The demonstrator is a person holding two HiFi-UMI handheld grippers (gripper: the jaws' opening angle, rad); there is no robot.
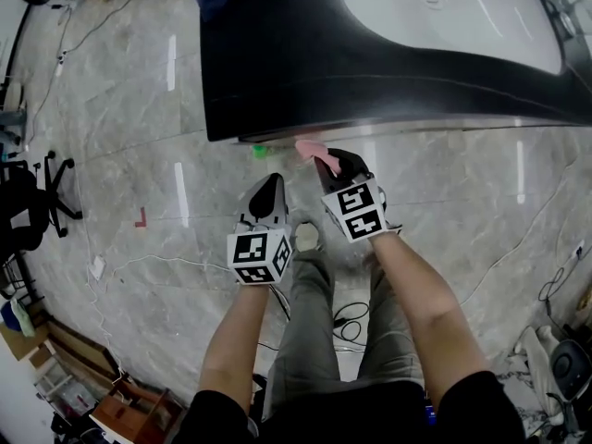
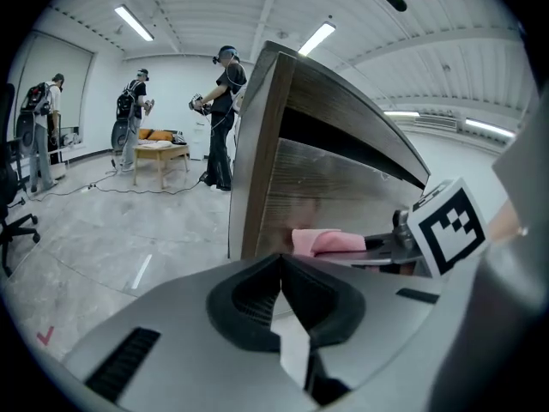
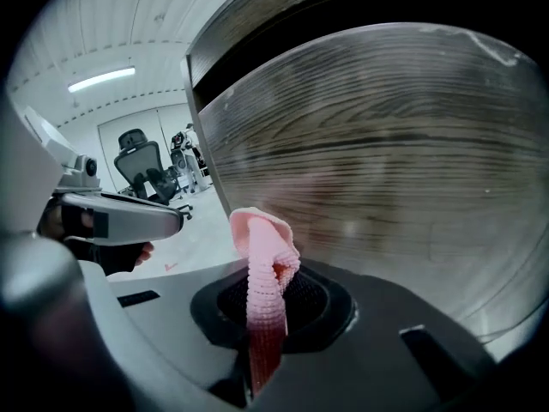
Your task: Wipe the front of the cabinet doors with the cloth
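A pink cloth (image 3: 262, 264) is pinched in my right gripper (image 3: 262, 316), whose jaws are shut on it. The cloth (image 1: 310, 149) sticks up from the right gripper (image 1: 335, 166), its tip close to the dark wood-grain cabinet door (image 3: 377, 170); I cannot tell whether it touches. In the head view the cabinet (image 1: 370, 54) fills the top, its lower front edge just above both grippers. My left gripper (image 1: 266, 197) hangs to the left, a little lower, jaws shut and empty (image 2: 281, 292). The left gripper view shows the cloth (image 2: 326, 241) beside the cabinet's corner (image 2: 257, 161).
The floor is grey marble tile (image 1: 120, 137), with a red mark (image 1: 141, 216) and cables (image 1: 347, 322) near the person's feet. An office chair (image 1: 42, 192) stands at the left. Three people (image 2: 219, 114) work round a low table (image 2: 161, 151) far behind.
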